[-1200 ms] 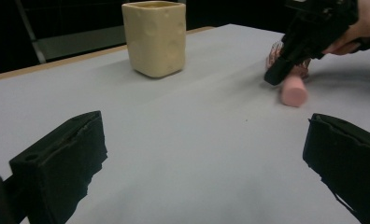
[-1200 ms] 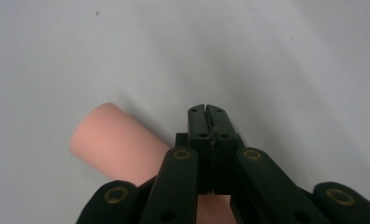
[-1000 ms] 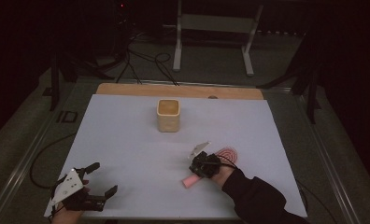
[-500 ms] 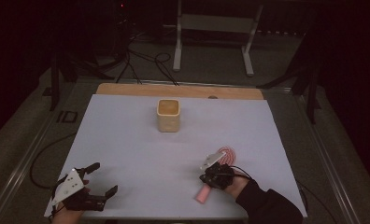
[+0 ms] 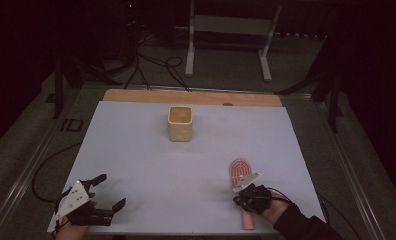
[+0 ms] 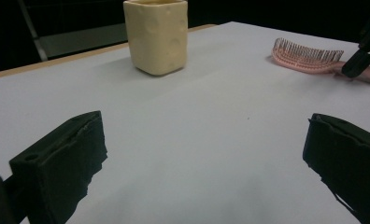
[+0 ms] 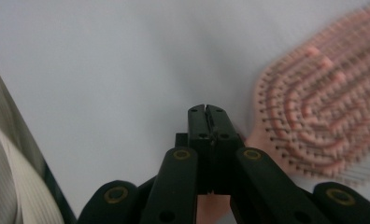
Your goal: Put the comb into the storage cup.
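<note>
A pink hairbrush (image 5: 240,170) lies bristles up at the front right of the white sheet, its handle pointing toward the front edge. My right gripper (image 5: 242,194) is shut, with its joined tips (image 7: 206,112) over the brush's neck and the pink handle passing beneath them; nothing sits between the jaws. The brush head (image 7: 323,112) spreads out to the right of those tips. My left gripper (image 5: 111,190) rests at the front left corner, open and empty (image 6: 206,154). A cream cup (image 5: 180,123) stands upright toward the far middle of the sheet, also seen as the cup (image 6: 156,35).
The white sheet (image 5: 151,165) covers the table, with a wooden strip (image 5: 136,96) bare along the far edge. Beyond the table stand a metal frame (image 5: 228,30) and floor cables (image 5: 156,65). A striped sleeve (image 7: 15,177) shows at the lower left of the right gripper view.
My right gripper has moved right and toward the front edge. The hairbrush turned with it, its handle swinging from pointing front-left to pointing straight at the front edge. The left gripper stayed put.
</note>
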### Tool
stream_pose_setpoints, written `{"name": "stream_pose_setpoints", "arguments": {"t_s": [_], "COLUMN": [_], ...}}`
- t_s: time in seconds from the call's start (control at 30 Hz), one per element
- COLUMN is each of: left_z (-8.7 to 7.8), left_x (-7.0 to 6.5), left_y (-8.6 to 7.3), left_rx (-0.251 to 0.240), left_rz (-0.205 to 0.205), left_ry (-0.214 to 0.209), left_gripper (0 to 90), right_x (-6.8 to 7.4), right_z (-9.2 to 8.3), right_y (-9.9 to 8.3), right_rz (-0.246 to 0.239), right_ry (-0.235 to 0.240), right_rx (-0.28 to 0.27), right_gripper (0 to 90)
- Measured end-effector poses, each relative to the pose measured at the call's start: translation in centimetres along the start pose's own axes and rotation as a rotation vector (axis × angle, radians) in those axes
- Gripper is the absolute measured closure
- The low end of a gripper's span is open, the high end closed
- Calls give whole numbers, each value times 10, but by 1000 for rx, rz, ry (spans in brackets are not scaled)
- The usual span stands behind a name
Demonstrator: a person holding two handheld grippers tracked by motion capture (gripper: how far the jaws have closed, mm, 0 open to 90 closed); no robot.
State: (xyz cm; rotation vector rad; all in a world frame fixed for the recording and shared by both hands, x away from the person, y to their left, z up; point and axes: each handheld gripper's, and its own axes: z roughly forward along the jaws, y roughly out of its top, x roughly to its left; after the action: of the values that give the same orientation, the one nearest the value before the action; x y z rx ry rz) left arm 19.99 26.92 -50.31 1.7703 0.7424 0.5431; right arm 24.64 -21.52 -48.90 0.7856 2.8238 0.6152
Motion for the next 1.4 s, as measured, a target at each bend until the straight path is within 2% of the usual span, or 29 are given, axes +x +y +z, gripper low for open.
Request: {"name": "stream_pose_setpoints", "arguments": {"t_s": [0.13,0.37,0.57,0.77,0.87,1.03,1.23,1.4], "left_z": [0,1,0,0,0,0,0,0], "left_x": [0,-1,0,0,-1,-1,-1,-1], "left_y": [0,0,1,1,1,1,2,2], "left_rx": [0,1,-2,-2,-1,-3,-5,-6], "left_rz": [0,2,1,5,5,5,6,7], "left_ry": [-1,0,4,5,4,3,2,0], "left_gripper": [0,0,0,0,0,0,0,0], "right_x": [-6,-25,-36,-41,-39,-40,-42,-46], "right_z": [-7,-17,-18,-21,-26,-49,-73,-86], "right_y": [-14,-36,-46,-48,-48,-44,-39,-37], "right_rz": [21,98,123,137,113,113,88,92], "right_ry": [-24,-79,-108,-133,-132,-154,-211,-255], "right_rx": [26,35,42,43,41,-9,-29,-42], "right_gripper": [900,900,900,900,900,900,900,892]}}
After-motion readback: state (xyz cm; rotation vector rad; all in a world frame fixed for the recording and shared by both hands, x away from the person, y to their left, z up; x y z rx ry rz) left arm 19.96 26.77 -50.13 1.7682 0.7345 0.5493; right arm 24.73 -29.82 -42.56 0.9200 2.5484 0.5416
